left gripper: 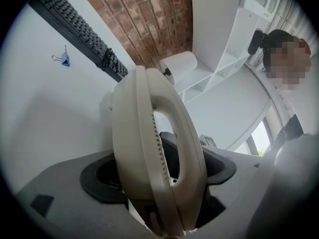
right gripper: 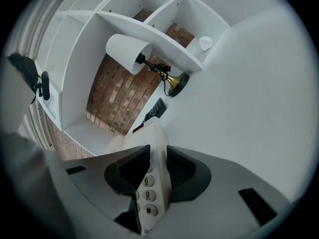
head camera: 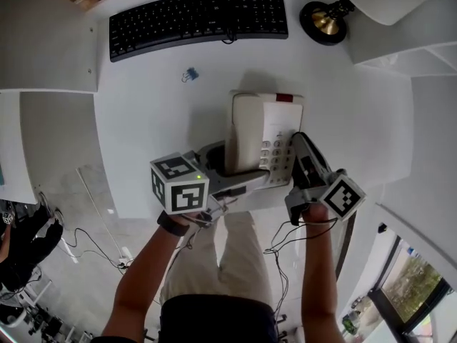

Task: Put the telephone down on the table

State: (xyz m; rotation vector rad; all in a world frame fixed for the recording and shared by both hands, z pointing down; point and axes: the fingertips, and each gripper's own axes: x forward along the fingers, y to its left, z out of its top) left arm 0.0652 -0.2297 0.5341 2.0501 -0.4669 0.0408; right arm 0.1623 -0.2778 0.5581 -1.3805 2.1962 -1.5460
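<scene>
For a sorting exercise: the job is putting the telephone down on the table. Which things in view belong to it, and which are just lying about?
Belong to the job: telephone, gripped by the left gripper and right gripper; table.
Lying about: keyboard, blue binder clip, desk lamp.

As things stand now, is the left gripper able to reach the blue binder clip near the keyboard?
Probably not yet: the left gripper is shut on the telephone. The table between it and the binder clip looks bare.
</scene>
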